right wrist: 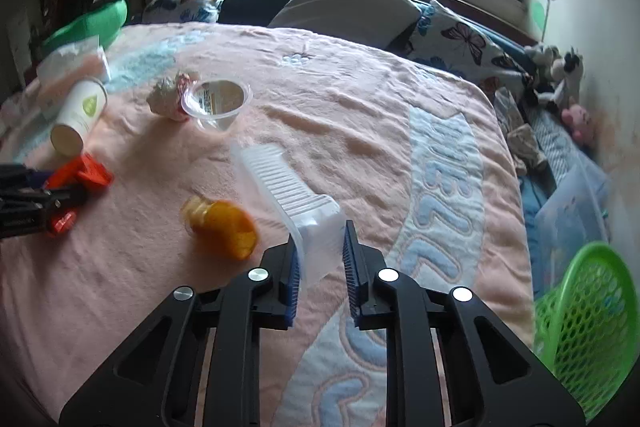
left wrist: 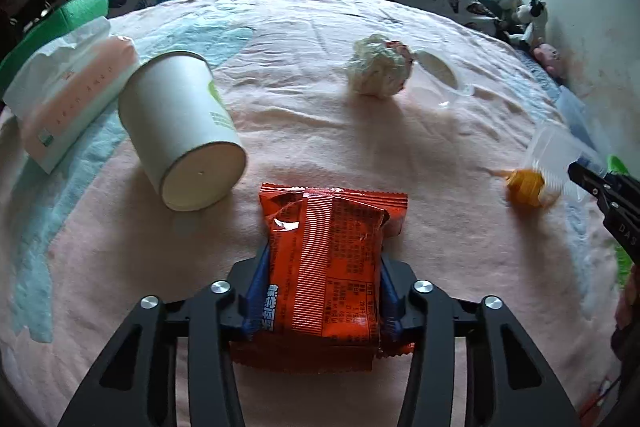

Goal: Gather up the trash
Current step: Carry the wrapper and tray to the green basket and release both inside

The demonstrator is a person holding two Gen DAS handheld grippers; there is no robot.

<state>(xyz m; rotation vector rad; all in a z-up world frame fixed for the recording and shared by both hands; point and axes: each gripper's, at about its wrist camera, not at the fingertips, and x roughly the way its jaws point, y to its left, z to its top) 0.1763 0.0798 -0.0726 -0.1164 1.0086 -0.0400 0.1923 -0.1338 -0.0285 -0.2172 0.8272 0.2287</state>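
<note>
On the bed point(left wrist: 304, 131), your snack packet point(left wrist: 328, 267) lies nearest; the tipped cup point(left wrist: 180, 131) sits left of it, tissue pack point(left wrist: 68, 95) further left, crumpled ball point(left wrist: 380, 71) behind, basket point(right wrist: 588, 327) off the bed's right.

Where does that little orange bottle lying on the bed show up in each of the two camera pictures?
Left wrist view: the orange bottle lies at the far right, mid-height, blurred, beside the clear tray.
Right wrist view: the bottle lies left of centre, just left of the tray held in the right jaws.
Shared landmark: the tipped white paper cup, left of the bottle in both views.
</note>
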